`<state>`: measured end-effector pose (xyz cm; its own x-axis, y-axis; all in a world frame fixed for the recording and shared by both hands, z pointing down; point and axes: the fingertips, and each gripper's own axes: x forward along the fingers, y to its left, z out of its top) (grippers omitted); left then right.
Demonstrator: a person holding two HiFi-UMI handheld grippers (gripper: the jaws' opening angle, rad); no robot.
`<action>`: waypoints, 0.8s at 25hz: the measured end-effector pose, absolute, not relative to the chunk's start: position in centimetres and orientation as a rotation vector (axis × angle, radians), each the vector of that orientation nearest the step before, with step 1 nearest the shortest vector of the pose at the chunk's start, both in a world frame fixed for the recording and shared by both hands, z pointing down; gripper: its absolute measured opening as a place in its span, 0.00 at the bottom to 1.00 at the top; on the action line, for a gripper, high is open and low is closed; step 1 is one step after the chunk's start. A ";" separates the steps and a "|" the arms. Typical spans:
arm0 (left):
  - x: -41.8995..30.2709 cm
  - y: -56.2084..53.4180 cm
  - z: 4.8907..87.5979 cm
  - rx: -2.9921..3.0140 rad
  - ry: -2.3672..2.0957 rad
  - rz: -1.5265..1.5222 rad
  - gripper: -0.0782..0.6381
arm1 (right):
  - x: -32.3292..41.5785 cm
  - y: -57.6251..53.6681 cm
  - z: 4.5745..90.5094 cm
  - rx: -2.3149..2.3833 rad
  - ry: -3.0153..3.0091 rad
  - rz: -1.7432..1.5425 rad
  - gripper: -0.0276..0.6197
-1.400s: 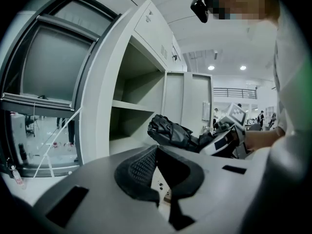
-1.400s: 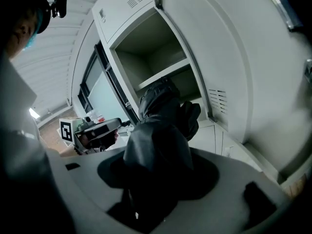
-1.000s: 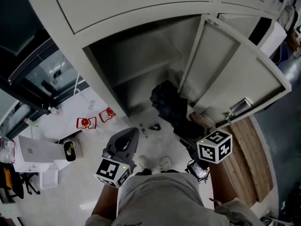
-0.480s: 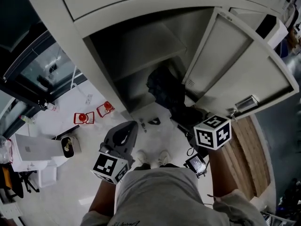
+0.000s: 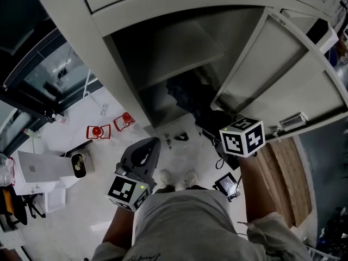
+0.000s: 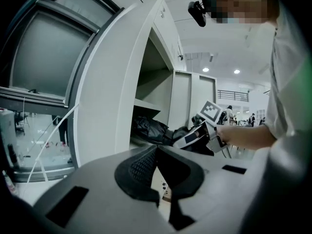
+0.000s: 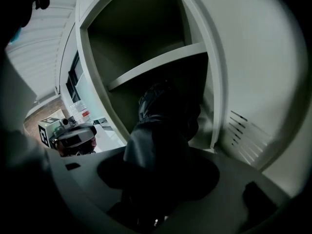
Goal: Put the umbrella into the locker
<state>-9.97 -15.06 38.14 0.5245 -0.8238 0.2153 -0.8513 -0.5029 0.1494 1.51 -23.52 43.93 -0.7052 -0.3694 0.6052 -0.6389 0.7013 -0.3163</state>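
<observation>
The black folded umbrella lies with its far end in the lower compartment of the open grey locker, under the shelf. My right gripper, below its marker cube, is shut on the umbrella's near end at the compartment's mouth. In the right gripper view the umbrella fills the space between the jaws of the right gripper and reaches into the locker. My left gripper hangs over the floor left of the locker, shut and empty. From the left gripper view, its jaws meet at the tip, with the umbrella beyond.
The locker door stands swung open on the right, close to my right arm. Two red items and a white box lie on the floor at left. A wooden surface runs along the right. The person's shoes are below.
My right gripper has moved toward the locker with the umbrella, whose far end now sits deeper under the shelf. The left gripper has barely shifted.
</observation>
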 end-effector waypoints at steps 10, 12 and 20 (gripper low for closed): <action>-11.5 -15.8 38.4 2.509 -1.442 0.160 0.13 | -0.7 -26.2 45.4 0.751 -2.354 0.693 0.41; -11.8 -15.9 38.5 2.505 -1.441 0.165 0.13 | -1.1 -26.6 45.6 0.742 -2.347 0.688 0.41; -12.4 -16.1 39.0 2.496 -1.431 0.183 0.13 | -2.1 -28.1 46.7 0.716 -2.301 0.639 0.41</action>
<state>-12.36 -16.14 38.99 0.5076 -0.8288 0.2355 -0.8614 -0.4822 0.1596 -2.15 -28.10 46.70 -0.6487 -0.3214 0.6899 -0.6310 0.7339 -0.2515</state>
